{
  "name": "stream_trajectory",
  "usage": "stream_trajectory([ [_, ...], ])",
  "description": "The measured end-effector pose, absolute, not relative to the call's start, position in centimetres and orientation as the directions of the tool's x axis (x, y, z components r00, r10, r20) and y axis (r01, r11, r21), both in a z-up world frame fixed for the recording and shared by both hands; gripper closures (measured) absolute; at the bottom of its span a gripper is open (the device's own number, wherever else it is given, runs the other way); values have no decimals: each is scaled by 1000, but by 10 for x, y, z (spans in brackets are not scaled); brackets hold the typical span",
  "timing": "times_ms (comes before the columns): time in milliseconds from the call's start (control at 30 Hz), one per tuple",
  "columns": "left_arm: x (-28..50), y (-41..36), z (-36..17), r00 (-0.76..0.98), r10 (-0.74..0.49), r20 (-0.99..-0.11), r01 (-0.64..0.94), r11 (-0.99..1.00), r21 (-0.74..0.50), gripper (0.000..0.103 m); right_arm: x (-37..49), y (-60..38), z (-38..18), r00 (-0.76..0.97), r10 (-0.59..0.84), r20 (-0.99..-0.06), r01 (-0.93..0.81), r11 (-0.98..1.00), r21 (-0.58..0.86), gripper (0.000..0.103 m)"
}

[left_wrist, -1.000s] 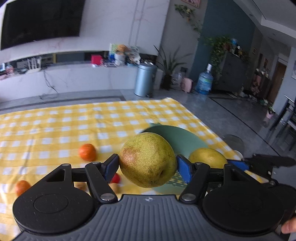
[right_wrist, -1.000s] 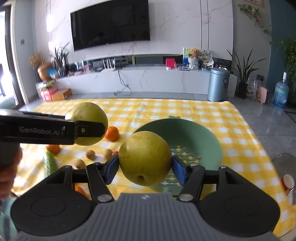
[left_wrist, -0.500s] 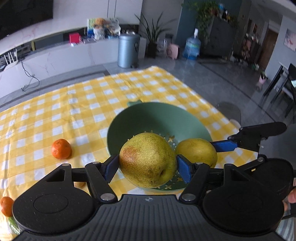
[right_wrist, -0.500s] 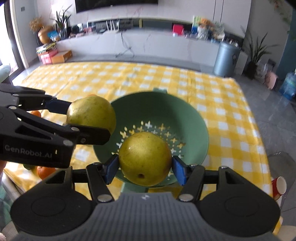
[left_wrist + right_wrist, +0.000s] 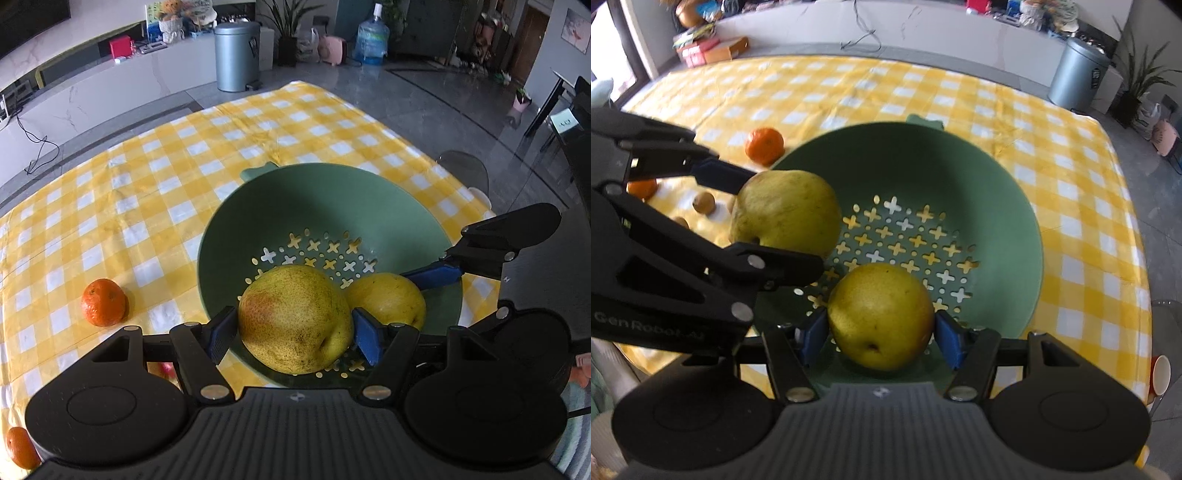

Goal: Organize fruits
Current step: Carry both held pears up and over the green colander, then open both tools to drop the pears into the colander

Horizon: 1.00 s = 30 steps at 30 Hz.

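My left gripper is shut on a large speckled yellow-green pear with a reddish blush, held over the near side of a green perforated colander bowl. My right gripper is shut on a smoother yellow pear, also over the bowl's near side. In the left wrist view the right gripper's pear shows just right of mine. In the right wrist view the left gripper's pear hangs over the bowl's left rim. Both pears are above the bowl's floor.
The bowl sits on a yellow-and-white checked tablecloth. A mandarin lies left of the bowl, another at the near left corner. Small brown fruits lie further left. A paper cup stands at the table's right edge.
Both grippers have tipped downward and moved forward over the bowl, carrying their pears lower toward its inside. The two pears have come closer together.
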State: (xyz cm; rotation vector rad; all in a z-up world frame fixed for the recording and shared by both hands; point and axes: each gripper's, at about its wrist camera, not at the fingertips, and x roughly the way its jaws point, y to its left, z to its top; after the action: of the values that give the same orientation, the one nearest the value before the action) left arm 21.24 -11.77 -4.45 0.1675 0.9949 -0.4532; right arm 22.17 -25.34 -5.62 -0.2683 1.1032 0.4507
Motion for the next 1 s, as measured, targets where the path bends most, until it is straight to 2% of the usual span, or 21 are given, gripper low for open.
stream_trajectory([
  [533,227,-125,-56,416,-256,-873,430,901,-59,25,233,-250,-67,318,189,-929,-503,864,4,43],
  [667,226,-129,-56,421,-233,-877,439,898,-28,23,233,-249,-64,323,172,-931,-512,859,-20,40],
  [1000,220,-119,-36,452,-245,-858,392,918,-56,22,229,-261,-36,384,186,-905,-484,874,-26,33],
])
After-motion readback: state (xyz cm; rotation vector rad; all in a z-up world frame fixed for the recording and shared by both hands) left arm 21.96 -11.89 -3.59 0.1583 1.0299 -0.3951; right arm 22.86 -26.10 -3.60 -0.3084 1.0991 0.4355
